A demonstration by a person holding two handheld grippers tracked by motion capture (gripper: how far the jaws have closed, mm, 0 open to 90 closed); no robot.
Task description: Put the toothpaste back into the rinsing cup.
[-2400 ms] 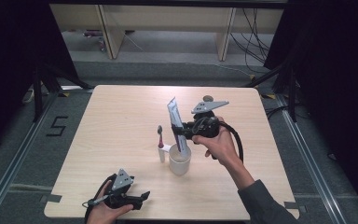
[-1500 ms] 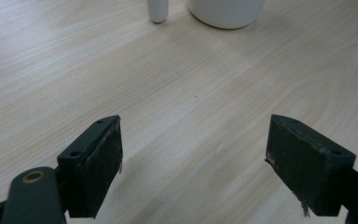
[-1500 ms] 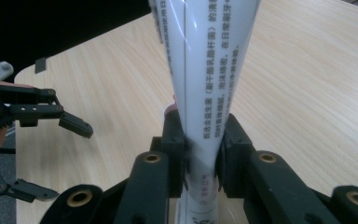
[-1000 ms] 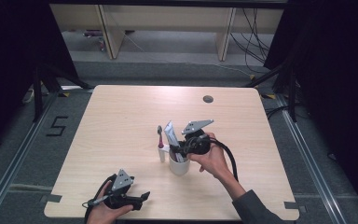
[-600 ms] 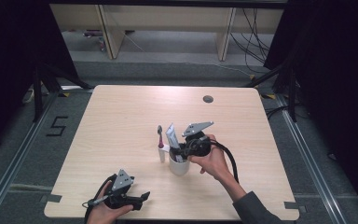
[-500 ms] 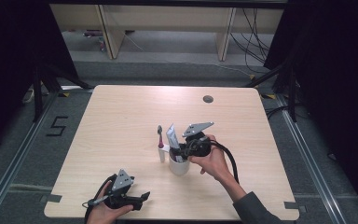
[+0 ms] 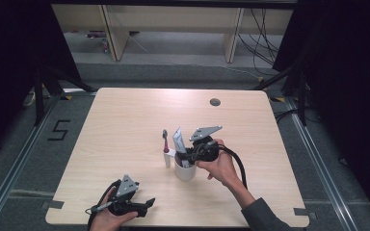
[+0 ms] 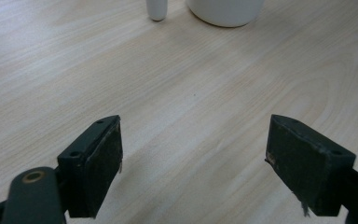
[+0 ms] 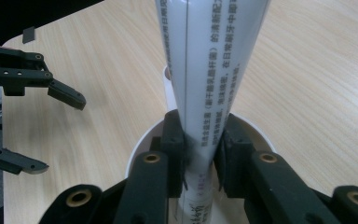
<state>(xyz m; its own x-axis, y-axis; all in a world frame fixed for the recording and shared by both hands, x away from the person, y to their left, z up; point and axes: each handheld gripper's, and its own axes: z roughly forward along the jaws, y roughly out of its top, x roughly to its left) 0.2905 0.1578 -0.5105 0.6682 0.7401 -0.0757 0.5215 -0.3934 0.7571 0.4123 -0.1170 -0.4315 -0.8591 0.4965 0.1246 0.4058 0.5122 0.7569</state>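
A white toothpaste tube (image 9: pixel 205 93) stands upright, clamped between the right gripper (image 9: pixel 200 154)'s closed jaws, its lower end inside a white cup (image 7: pixel 185 172) mid-counter. The left gripper (image 8: pixel 193 163) rests open, well apart.

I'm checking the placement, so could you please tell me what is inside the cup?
A tube stands in the cup, clamped by the right gripper. Its lower end and the cup's bottom are hidden.

White toothpaste tube (image 9: pixel 209 79), upright, lower end inside white cup (image 7: pixel 185 172)
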